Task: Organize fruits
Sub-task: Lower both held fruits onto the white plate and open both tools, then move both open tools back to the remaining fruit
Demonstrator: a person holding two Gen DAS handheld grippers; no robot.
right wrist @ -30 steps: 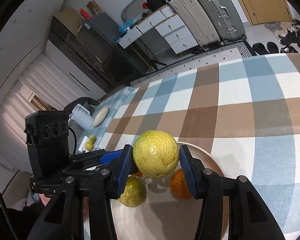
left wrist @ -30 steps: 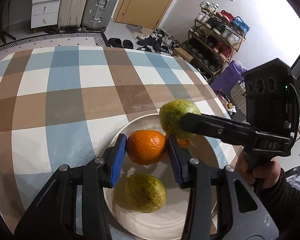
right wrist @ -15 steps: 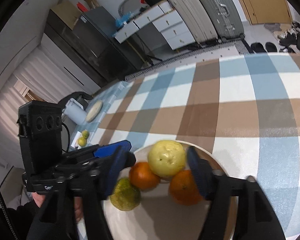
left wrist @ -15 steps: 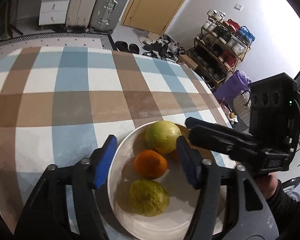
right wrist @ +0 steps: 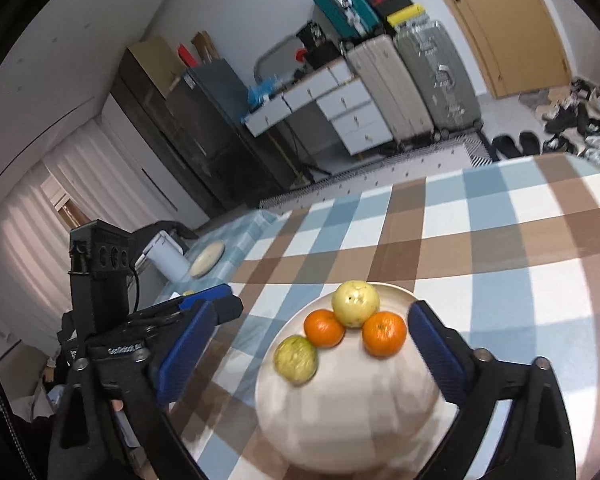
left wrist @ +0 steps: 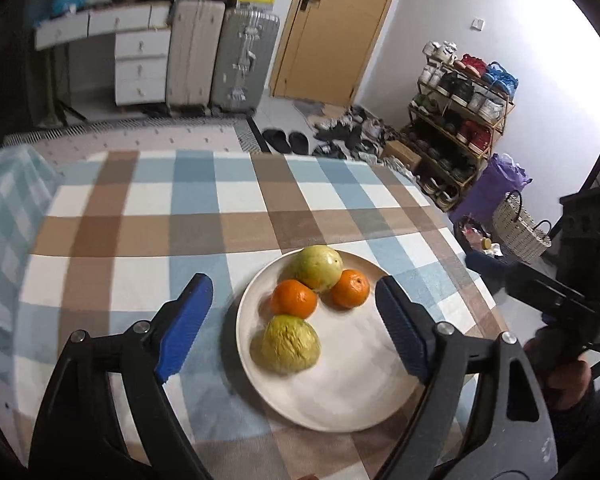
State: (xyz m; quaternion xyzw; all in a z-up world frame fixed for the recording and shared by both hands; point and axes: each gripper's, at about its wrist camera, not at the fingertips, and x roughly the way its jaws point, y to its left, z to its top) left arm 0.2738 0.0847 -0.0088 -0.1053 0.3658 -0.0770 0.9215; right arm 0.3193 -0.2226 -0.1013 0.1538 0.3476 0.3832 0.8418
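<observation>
A white plate [left wrist: 352, 392] sits on the checked tablecloth and holds two oranges [left wrist: 294, 298] [left wrist: 350, 289], a smooth yellow-green fruit [left wrist: 318, 267] at the far side and a wrinkled yellow-green fruit [left wrist: 290, 344] at the near side. The plate [right wrist: 352, 412] and the same fruits, such as the pale one [right wrist: 355, 304], also show in the right wrist view. My left gripper [left wrist: 292, 328] is open and empty above the plate. My right gripper [right wrist: 312, 352] is open and empty above the plate.
The checked tablecloth [left wrist: 180, 216] covers the table. A white jug [right wrist: 166, 258] and a round flat object [right wrist: 207, 264] stand at the table's far left. Suitcases [left wrist: 220, 56], drawers, a door and a shoe rack [left wrist: 456, 112] line the room beyond.
My left gripper let go of an orange and my right let go of the pale fruit, both onto the plate. Both grippers opened wide and pulled back and up from the plate.
</observation>
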